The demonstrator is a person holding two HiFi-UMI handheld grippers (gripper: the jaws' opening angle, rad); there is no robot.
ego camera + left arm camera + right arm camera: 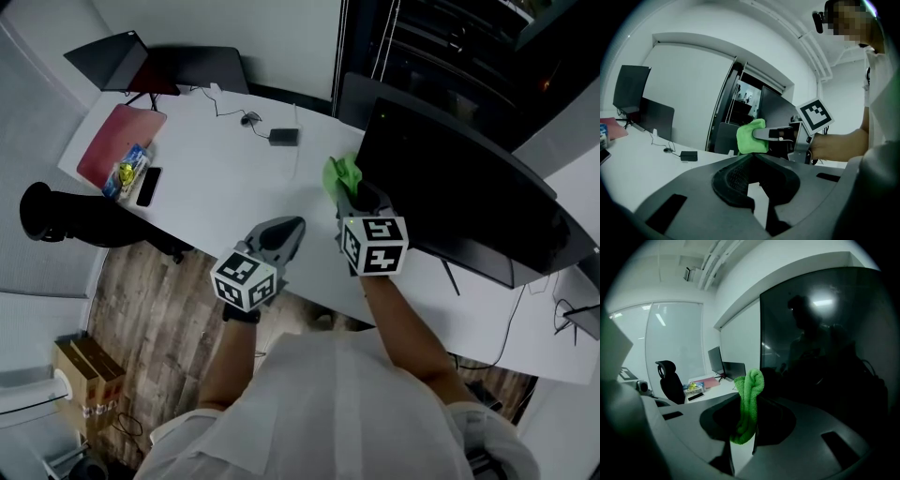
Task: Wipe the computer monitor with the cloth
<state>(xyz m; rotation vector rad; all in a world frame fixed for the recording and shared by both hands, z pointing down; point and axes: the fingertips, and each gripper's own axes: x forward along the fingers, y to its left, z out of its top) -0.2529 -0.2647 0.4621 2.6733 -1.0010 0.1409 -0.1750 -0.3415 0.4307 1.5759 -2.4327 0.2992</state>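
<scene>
A large curved black monitor (469, 197) stands on the right half of the white desk (216, 187), its screen dark. My right gripper (352, 195) is shut on a bright green cloth (340, 173) at the monitor's left edge. In the right gripper view the cloth (749, 404) hangs folded between the jaws, with the dark screen (825, 348) close on the right. My left gripper (284, 232) hovers over the desk's front edge, left of the right one, its jaws shut on nothing. The left gripper view shows the cloth (751, 137) ahead, pinched by the right gripper (774, 134).
A black power brick (283, 136) with its cable lies behind the cloth. At the desk's far left are a red folder (120, 141), a phone (148, 186) and dark screens (159, 67). A black office chair (56, 220) and a cardboard box (84, 370) stand on the wood floor.
</scene>
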